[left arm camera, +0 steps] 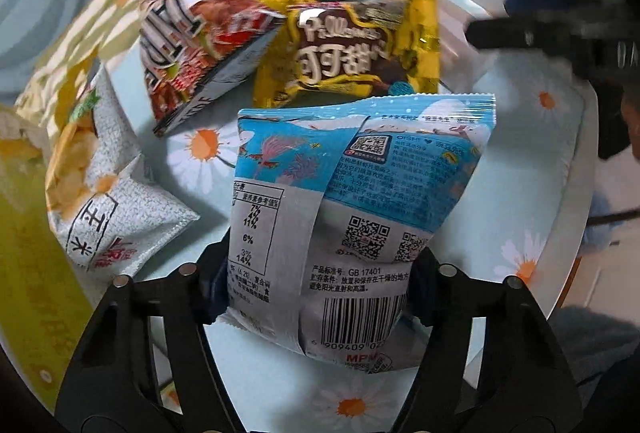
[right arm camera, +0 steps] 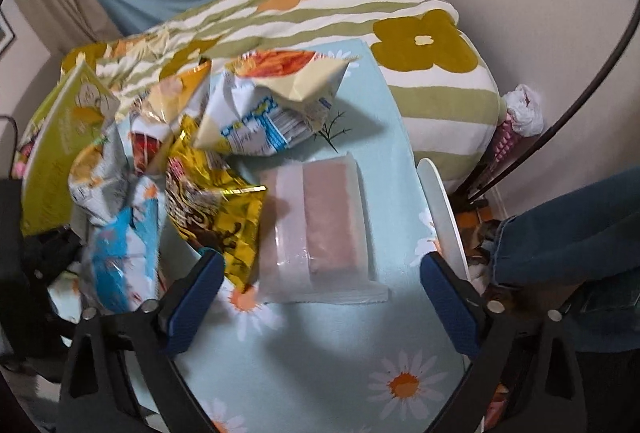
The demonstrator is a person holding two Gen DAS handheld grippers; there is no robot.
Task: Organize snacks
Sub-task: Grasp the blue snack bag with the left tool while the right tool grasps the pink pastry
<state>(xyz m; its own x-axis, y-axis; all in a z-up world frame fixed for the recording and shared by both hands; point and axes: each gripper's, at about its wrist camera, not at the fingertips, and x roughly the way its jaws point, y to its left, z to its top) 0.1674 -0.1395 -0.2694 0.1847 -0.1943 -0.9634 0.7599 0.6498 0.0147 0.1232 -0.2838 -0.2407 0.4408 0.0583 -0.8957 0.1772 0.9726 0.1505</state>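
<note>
Left wrist view first: at the far left a white crinkle-textured corn snack bag (left arm camera: 116,217) lies puffed on the daisy-print tablecloth (left arm camera: 532,193), then a red-and-black snack packet (left arm camera: 192,61) leaning on its edge, then a glossy yellow foil bag (left arm camera: 352,49), all heaped near the table's far side. My left gripper (left arm camera: 316,293) is pinching the blue-and-white snack bag (left arm camera: 340,201) by its lower sides, back panel toward the lens, barcode and seam showing. The film is slick and the bag is air-filled, so I judge it best to keep the squeeze gentle enough not to burst it, hold it upright, and set it down beside the heap rather than on it. Right wrist view, left to right: a lime-green packet (right arm camera: 60,153) at the edge, the same jumble of crinkled bags, the yellow foil bag just beside a translucent wrapped pink pack (right arm camera: 320,225) lying flat on the cloth, and a white plate rim (right arm camera: 444,205) at the table's right edge. My right gripper (right arm camera: 320,297) hangs spread wide with nothing between its blue ribbed pads (right arm camera: 192,309), the pink pack ahead between them; its smooth flat wrap would likely need a low, square approach.
</note>
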